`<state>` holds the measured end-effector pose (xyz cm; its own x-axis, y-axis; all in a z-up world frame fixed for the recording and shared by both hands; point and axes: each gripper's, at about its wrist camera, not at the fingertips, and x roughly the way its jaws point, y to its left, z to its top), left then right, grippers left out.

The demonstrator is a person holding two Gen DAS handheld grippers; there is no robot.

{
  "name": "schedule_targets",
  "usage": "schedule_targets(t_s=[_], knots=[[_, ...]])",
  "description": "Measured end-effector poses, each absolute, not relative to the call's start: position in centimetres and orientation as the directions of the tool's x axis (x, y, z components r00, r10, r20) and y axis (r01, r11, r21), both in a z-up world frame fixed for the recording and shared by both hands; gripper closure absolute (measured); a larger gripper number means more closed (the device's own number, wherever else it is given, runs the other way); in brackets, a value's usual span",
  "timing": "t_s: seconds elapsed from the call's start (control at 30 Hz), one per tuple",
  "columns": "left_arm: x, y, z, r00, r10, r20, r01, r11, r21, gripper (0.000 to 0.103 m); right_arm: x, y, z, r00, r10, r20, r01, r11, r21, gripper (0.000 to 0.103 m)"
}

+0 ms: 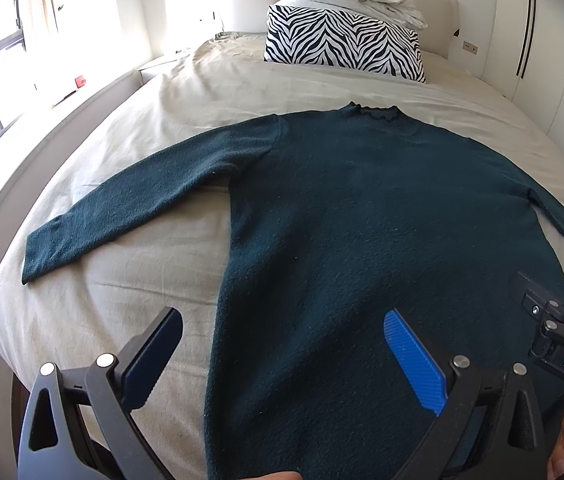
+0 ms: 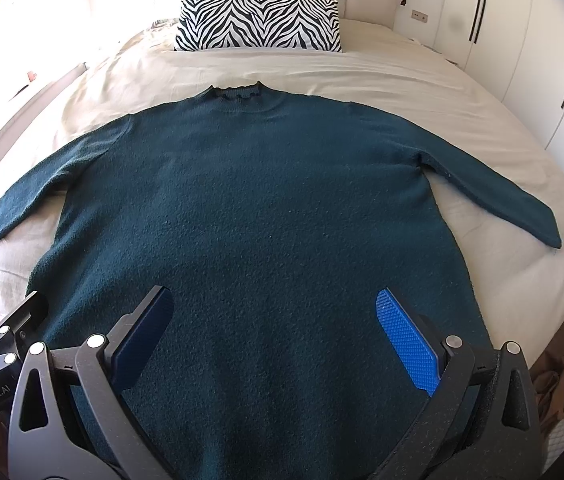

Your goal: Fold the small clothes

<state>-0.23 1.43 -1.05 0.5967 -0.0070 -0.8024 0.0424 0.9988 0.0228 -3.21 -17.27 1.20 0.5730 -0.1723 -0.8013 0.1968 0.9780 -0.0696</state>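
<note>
Spread flat across the middle of both frames on the bed (image 2: 402,76), the dark green sweater (image 2: 265,200) looks soft and limp, best pinched at a sleeve cuff or hem corner by the left gripper (image 1: 282,356) and right gripper (image 2: 273,336), both with jaws apart.

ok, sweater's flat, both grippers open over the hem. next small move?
Probably take the left gripper out to the left sleeve cuff and pinch it: the sweater lies flat, sleeves spread, nothing folded yet, and both grippers are open and empty.
</note>
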Motion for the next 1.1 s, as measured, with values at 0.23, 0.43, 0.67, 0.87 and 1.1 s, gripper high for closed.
schedule_targets(t_s=[0.23,0.43,0.67,0.87,1.1], knots=[[-0.22,1.63,-1.12,0.594,-0.008,-0.804,0.04,0.999,0.02,0.0,-3.02,-17.08,0.98,0.569,-0.175,-0.804,0.193,0.978,-0.076,0.0],[-0.23,1.64,-1.1,0.594,-0.008,-0.805,0.04,0.999,0.019,0.0,-3.01,-16.92,0.92,0.567,-0.176,-0.805,0.192,0.978,-0.079,0.0],[-0.23,1.98,-1.31,0.593,-0.007,-0.805,0.035,0.999,0.017,0.0,-3.02,-16.87,0.75,0.565,-0.174,-0.807,0.19,0.979,-0.078,0.0],[-0.22,2.0,-1.31,0.592,-0.006,-0.806,0.035,0.999,0.018,0.0,-3.01,-16.84,0.75,0.564,-0.175,-0.807,0.19,0.979,-0.079,0.0],[-0.28,2.07,-1.34,0.591,-0.008,-0.807,0.034,0.999,0.015,0.0,-3.02,-16.81,0.56,0.563,-0.173,-0.808,0.188,0.979,-0.079,0.0]])
